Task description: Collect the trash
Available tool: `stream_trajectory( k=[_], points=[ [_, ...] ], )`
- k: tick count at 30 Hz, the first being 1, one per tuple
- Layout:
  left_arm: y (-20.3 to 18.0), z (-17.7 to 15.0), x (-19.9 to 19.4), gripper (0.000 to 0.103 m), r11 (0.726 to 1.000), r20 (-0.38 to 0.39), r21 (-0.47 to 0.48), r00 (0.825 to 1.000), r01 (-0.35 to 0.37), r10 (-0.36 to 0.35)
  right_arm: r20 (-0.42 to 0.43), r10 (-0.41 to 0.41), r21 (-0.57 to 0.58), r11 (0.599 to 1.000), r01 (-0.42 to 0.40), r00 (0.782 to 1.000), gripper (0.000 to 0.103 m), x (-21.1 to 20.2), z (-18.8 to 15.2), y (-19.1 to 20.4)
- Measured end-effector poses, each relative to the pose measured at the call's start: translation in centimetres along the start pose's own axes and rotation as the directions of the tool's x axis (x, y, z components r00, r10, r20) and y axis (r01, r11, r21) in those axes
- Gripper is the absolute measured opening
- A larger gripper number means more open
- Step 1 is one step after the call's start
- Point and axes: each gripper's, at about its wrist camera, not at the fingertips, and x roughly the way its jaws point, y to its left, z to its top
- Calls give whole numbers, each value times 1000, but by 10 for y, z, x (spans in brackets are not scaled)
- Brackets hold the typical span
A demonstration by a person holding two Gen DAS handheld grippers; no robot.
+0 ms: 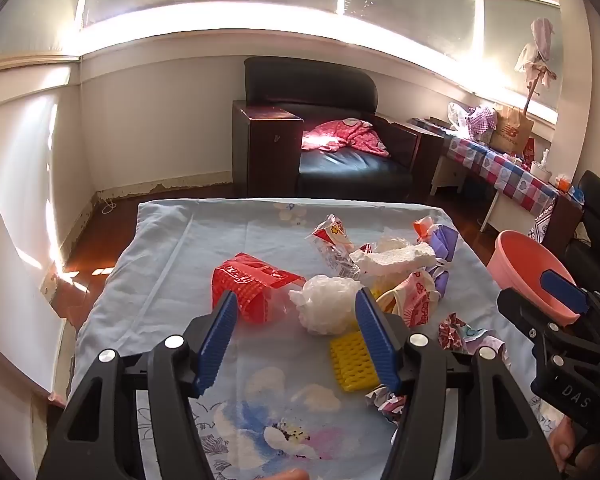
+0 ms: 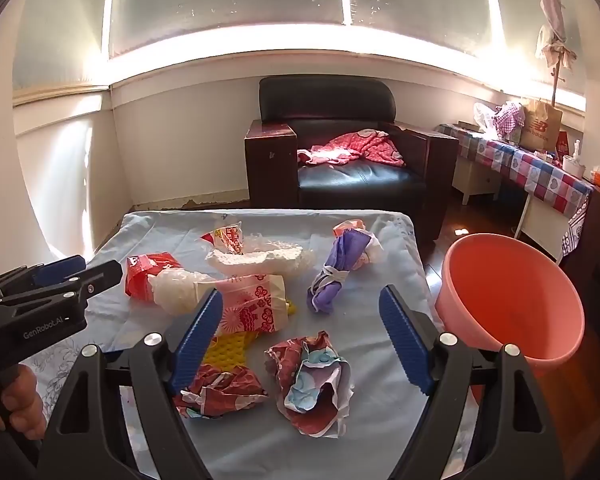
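Trash lies on a table under a light blue floral cloth [image 1: 180, 248]. In the left wrist view my left gripper [image 1: 294, 312] is open and empty, just short of a white crumpled plastic ball [image 1: 328, 304], a red bag [image 1: 252, 284] and a yellow foam piece [image 1: 354, 358]. In the right wrist view my right gripper [image 2: 300, 312] is open and empty above a crumpled patterned paper wad [image 2: 312, 380]. A second wad [image 2: 220, 392], a purple wrapper [image 2: 336, 276] and a pink printed bag [image 2: 256, 304] lie nearby. A pink basin [image 2: 512, 300] stands at the table's right edge.
A black armchair [image 2: 352, 152] with a red garment stands beyond the table. A side table with a checked cloth [image 2: 540, 168] and bags runs along the right wall. Dark wood floor surrounds the table. White tissue [image 2: 260, 260] lies mid-table.
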Motion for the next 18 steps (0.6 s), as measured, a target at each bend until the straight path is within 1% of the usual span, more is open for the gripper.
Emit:
stream_trajectory(
  k=[7,8,18],
  points=[
    [-1,0,0,60,1000,3,-1,1000,-2,2,-2,1,-11,1000,-1,1000,81,5,2,6],
    [-2,0,0,60,1000,4,0,1000,-2,2,9,1,6,1000,-1,1000,81,0,1,-2],
    [0,0,0,60,1000,5,-7,1000,2,-2,11,1,8,1000,-1,1000,81,0,2,-4]
  ],
)
